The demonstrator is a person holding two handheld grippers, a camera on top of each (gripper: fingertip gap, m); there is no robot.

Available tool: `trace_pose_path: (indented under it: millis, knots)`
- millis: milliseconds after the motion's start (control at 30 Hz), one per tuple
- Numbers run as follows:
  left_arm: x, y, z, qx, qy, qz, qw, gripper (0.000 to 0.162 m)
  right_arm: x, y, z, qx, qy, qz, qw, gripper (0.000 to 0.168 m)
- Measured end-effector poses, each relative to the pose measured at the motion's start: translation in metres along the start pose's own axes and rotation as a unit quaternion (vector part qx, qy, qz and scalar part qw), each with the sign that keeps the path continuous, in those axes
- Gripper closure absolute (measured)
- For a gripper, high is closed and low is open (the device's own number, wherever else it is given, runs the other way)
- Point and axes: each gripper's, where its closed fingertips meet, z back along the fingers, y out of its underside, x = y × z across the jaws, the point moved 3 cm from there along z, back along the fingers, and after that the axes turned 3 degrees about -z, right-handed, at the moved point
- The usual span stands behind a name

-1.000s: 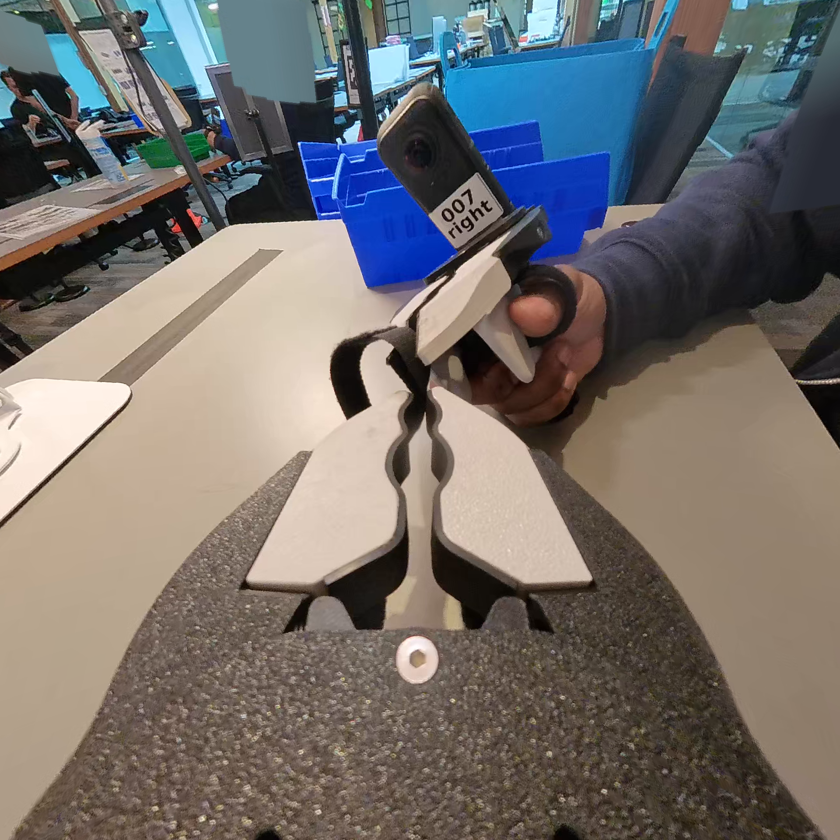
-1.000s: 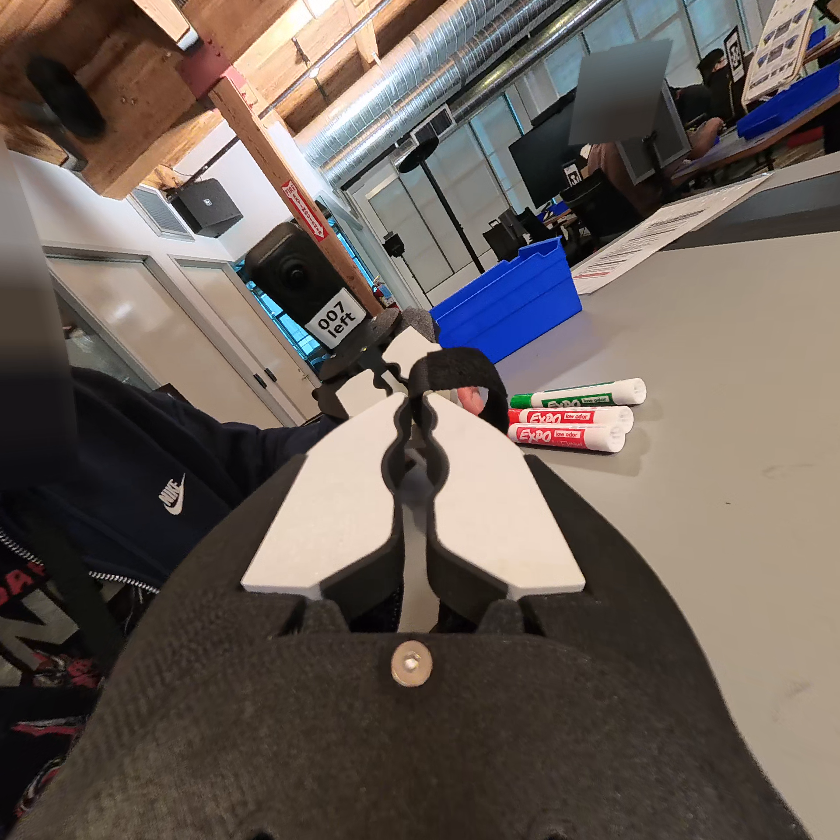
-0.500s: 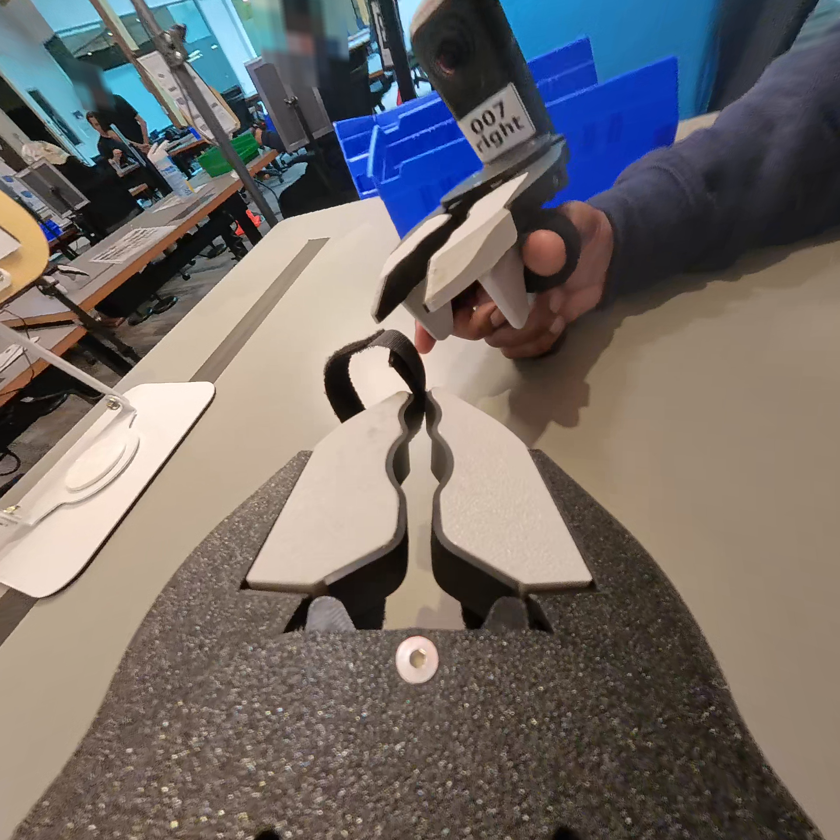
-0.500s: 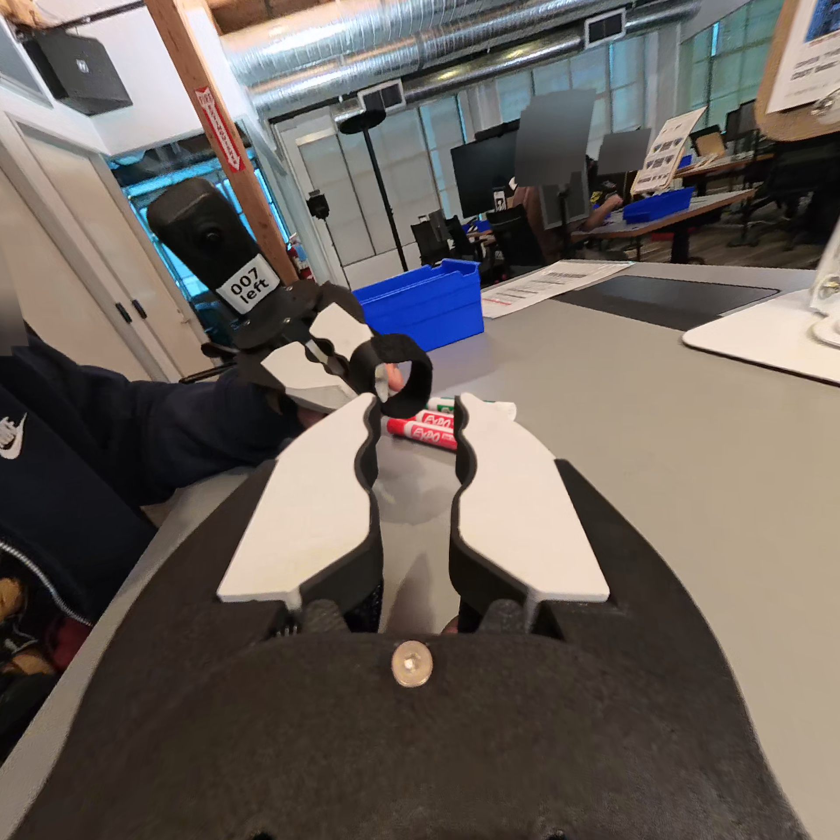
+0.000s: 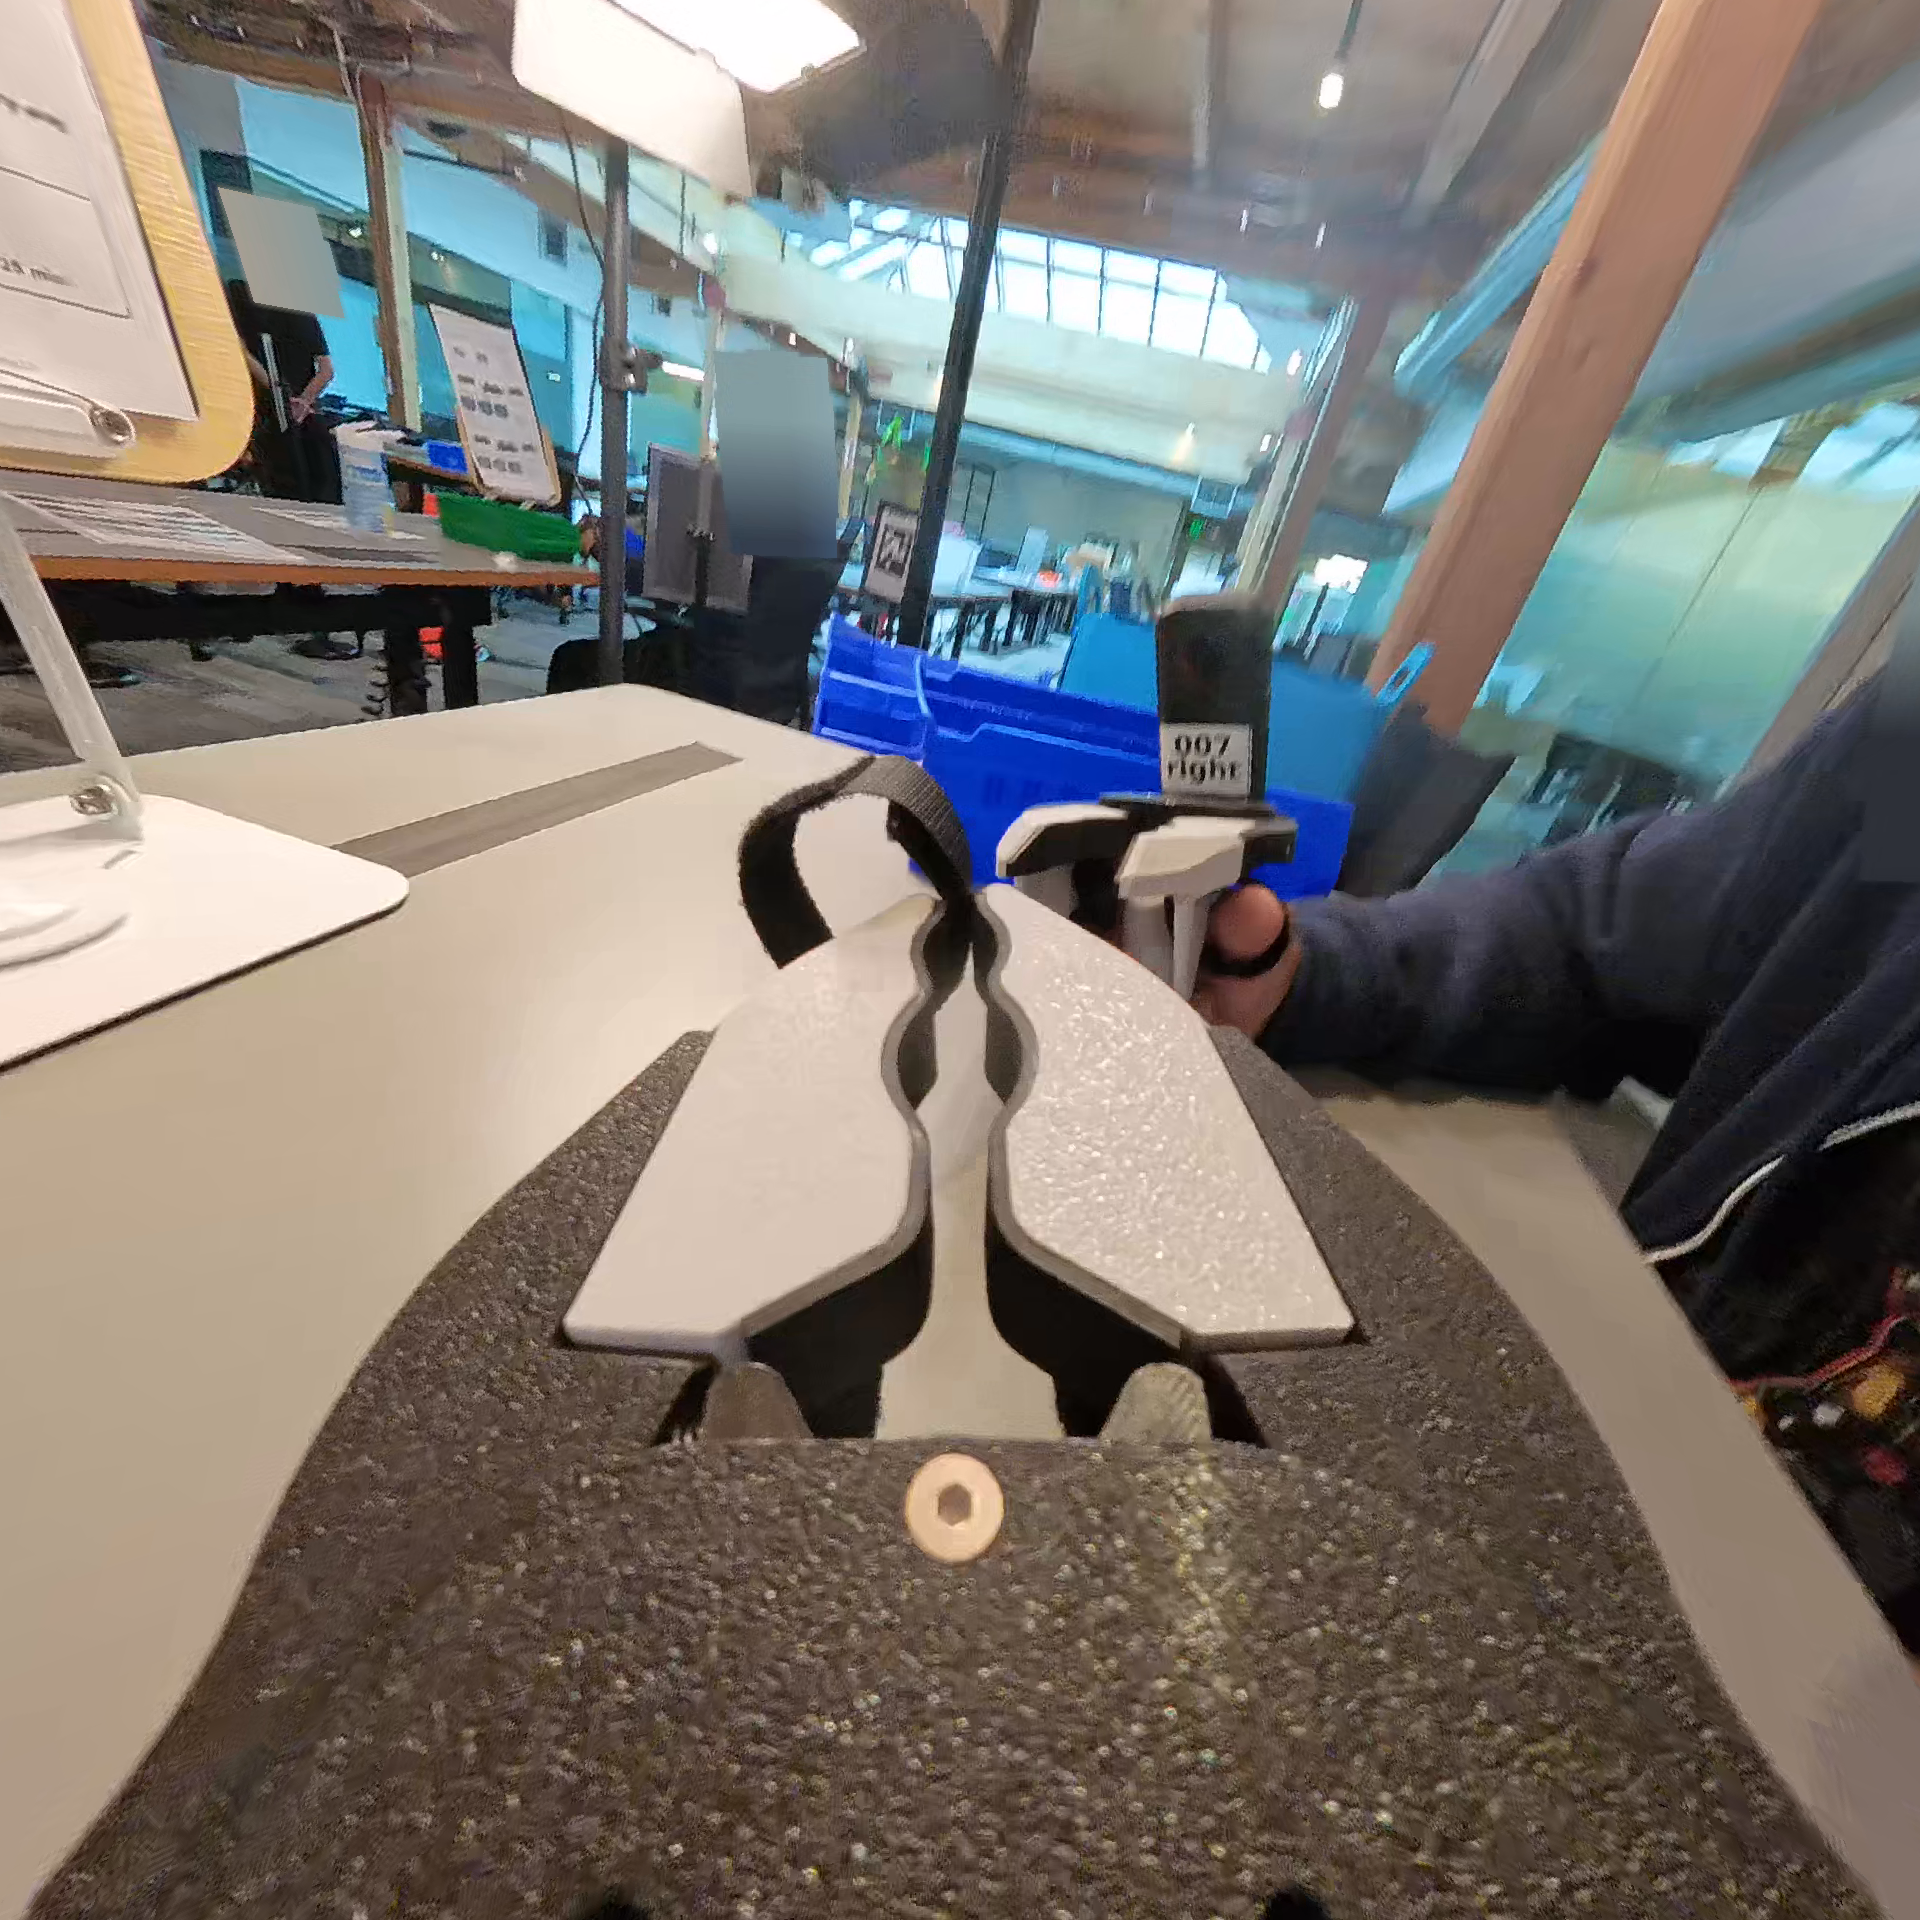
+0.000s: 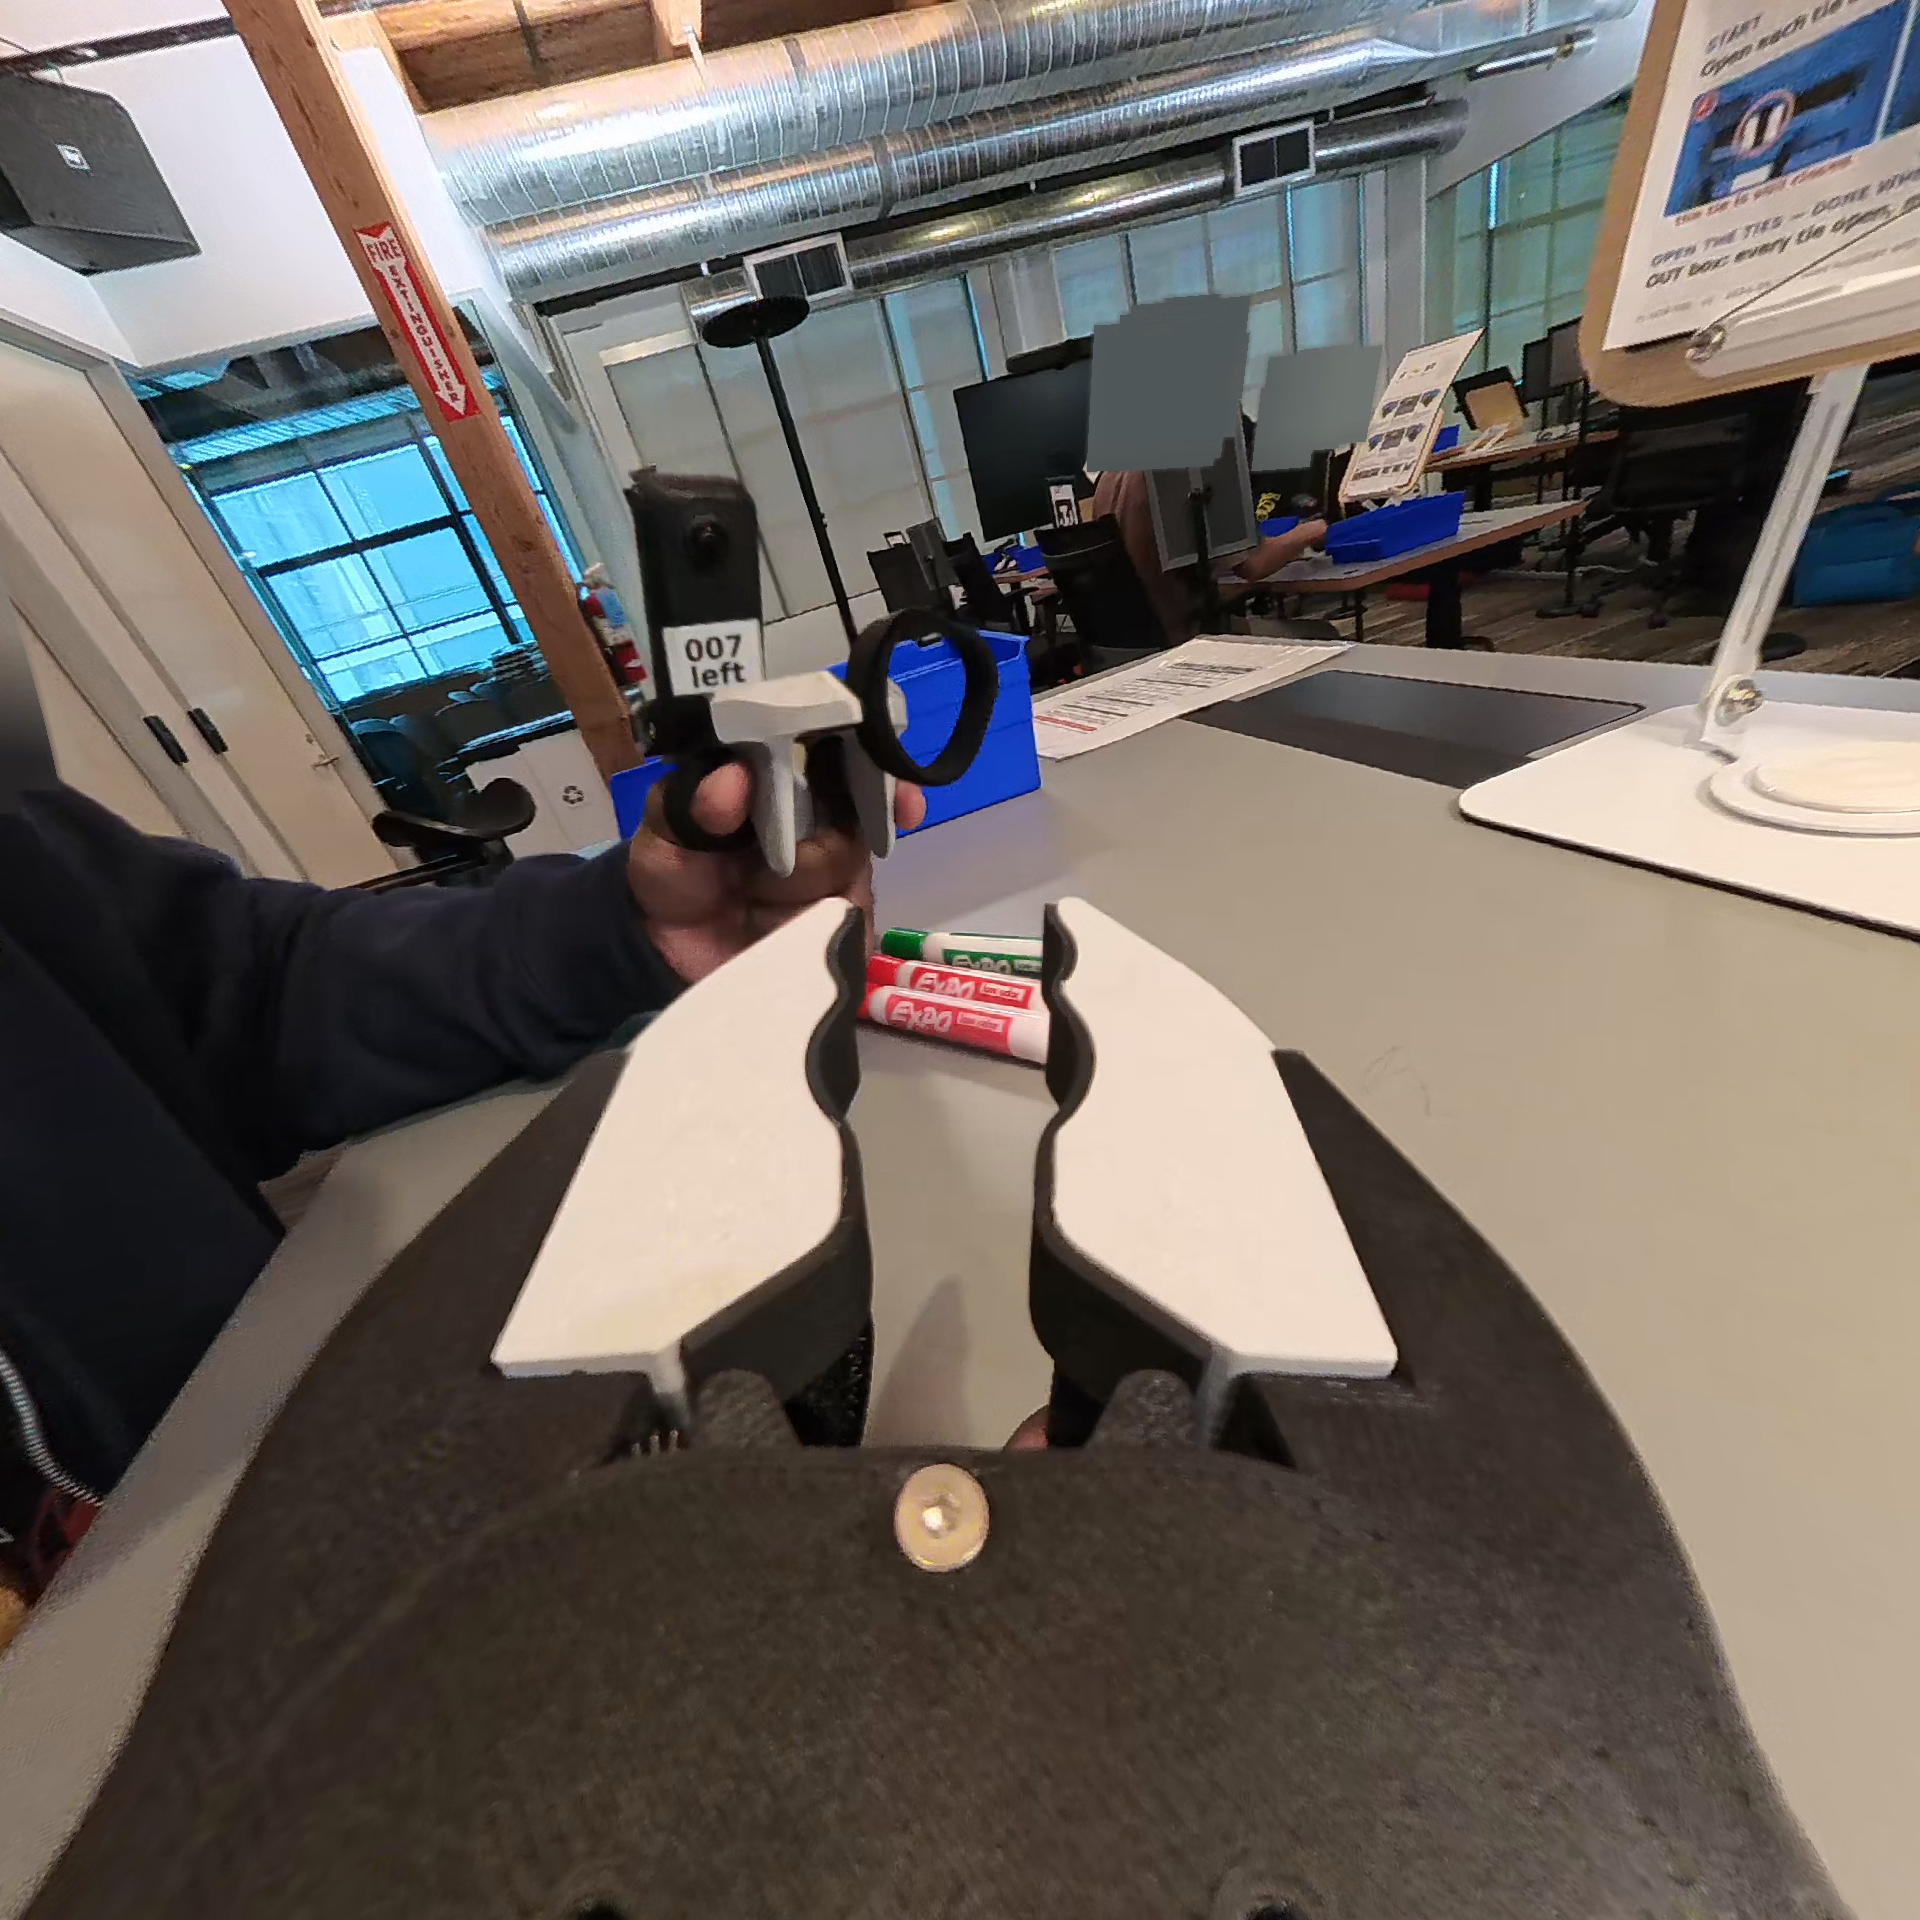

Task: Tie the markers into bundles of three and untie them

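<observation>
My left gripper (image 5: 958,906) is shut on a black hook-and-loop strap (image 5: 800,847) that curls into a loop above its tips; the strap also shows in the right wrist view (image 6: 925,698), held up over the table by the left gripper (image 6: 831,717). Three markers lie loose side by side on the grey table: one green (image 6: 961,947) and two red (image 6: 951,1006), just beyond my right gripper (image 6: 951,920), which is open and empty. The right gripper shows in the left wrist view (image 5: 1132,847), held upright to the right of the strap.
A blue bin (image 6: 982,717) stands behind the markers, and blue bins (image 5: 1039,753) stand at the far table edge. A white stand base (image 6: 1704,831) with a sign board sits at the right; it also shows at the left (image 5: 156,914). A dark strip (image 5: 540,810) is inset in the table.
My right gripper let go of the strap, opened and pulled back. My left gripper kept the strap and lifted it. The markers have not moved.
</observation>
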Motion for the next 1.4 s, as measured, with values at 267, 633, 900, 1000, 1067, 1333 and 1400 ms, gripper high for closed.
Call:
trace_pose_path:
  millis: [267,633,900,1000,1067,1333,1400]
  knots:
    - [0.009,-0.018,0.015,-0.073,0.009,0.056,0.996,0.159,0.007,-0.005,0.011,-0.031,0.029,0.048,0.998,0.137]
    - [-0.025,-0.009,0.007,0.019,0.072,-0.022,0.997,0.159,0.021,-0.002,0.004,-0.014,0.063,0.162,0.985,0.138]
    - [-0.057,0.018,-0.002,0.129,0.019,-0.140,0.982,0.159,0.048,0.008,-0.009,0.022,0.111,0.389,0.914,0.141]
    - [-0.055,0.016,0.007,0.110,-0.049,-0.162,0.979,0.158,0.043,0.015,-0.014,0.032,0.127,0.389,0.912,0.142]
    - [-0.049,0.007,0.013,0.091,-0.103,-0.181,0.974,0.158,0.033,0.015,-0.018,0.039,0.142,0.386,0.911,0.143]
    - [0.069,-0.030,0.030,0.133,-0.237,-0.254,0.928,0.159,-0.030,0.007,-0.047,0.072,0.181,0.319,0.928,0.145]
    - [0.109,-0.015,0.041,0.151,-0.286,-0.281,0.904,0.159,-0.038,0.006,-0.049,0.079,0.185,0.307,0.930,0.144]
